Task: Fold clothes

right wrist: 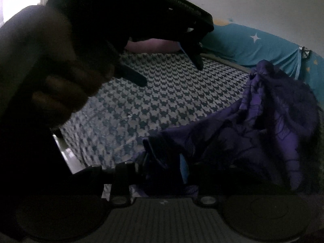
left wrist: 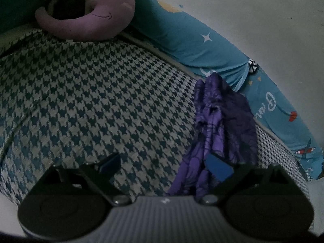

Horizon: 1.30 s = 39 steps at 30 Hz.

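Currently the fold has barely begun, by the look of it. The purple garment (left wrist: 222,121) lies in a loose, rumpled heap on the houndstooth bedspread (left wrist: 91,93), toward the side where the blue star-print bolster (left wrist: 182,34) runs along the wall. No flat panel, straight edge or crease shows anywhere in the cloth; it is bunched and partly raised.

The left gripper (left wrist: 165,165) stands wide, nothing between its jaws. Its blue-padded fingertip sits just in front of the near end of the garment, apart from it as far as can be judged. Seen from the right wrist, the person's hand (right wrist: 60,85) carries that tool above the bedspread.

The right gripper (right wrist: 162,168) is narrow, with a fold of the garment's near edge lying between its fingers. The area is dark, so whether the pads press on the cloth cannot be told.

A purple plush elephant (left wrist: 97,14) rests at the far end of the bed, well apart from the work.

Outstanding, in my judgement: spread the garment flat, square its edges, then make every fold.
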Available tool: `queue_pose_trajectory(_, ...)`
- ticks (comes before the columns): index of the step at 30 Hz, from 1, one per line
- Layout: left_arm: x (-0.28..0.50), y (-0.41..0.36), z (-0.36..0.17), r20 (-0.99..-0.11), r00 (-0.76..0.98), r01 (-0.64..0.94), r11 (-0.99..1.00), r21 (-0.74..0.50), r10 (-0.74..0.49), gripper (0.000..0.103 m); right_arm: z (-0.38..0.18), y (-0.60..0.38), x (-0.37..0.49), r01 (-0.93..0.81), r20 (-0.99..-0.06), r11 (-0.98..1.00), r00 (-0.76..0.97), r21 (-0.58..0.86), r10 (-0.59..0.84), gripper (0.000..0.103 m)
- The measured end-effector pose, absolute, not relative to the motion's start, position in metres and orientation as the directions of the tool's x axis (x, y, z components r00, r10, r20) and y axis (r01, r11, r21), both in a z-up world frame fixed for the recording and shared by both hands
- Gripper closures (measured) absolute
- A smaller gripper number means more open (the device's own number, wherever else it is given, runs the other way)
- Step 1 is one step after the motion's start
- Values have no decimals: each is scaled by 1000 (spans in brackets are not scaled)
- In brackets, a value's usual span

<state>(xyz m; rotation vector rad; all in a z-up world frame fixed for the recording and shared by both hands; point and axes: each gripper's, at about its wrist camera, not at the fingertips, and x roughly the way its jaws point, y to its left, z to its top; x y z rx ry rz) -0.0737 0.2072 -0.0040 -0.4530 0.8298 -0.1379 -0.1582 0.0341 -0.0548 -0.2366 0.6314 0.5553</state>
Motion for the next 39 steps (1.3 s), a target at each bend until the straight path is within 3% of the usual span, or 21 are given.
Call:
queue_pose_trajectory(11, -72, 206, -11, -694, 666, -75, 901, -427, -273, 7, -53, 21, -146, -550, -595, 834, 659, 36, 460, 96)
queue_pose_trajectory(16, -72, 207, -8, -682, 687, -80, 908, -411, -248, 7, -29, 4, -157, -619, -557, 773, 596, 141, 579, 96)
queue_pose_trajectory(22, -74, 218, -7, -673, 703, -121, 894, -432, -230, 7, -36, 13, -171, -693, -589, 712, 531, 112, 610, 96)
queue_pose_trajectory(26, -72, 216, -9, -676, 699, -129, 888, -441, -234, 7, -44, 18, -171, -701, -602, 706, 522, 101, 604, 88)
queue_pose_trajectory(29, -71, 211, -8, -671, 701, -111, 893, -436, -241, 7, -35, 14, -174, -721, -585, 684, 509, 110, 632, 76)
queue_pose_trajectory(39, -64, 188, -7, -668, 689, -48, 903, -428, -280, 6, -12, -15, -180, -691, -569, 700, 507, 181, 648, 76)
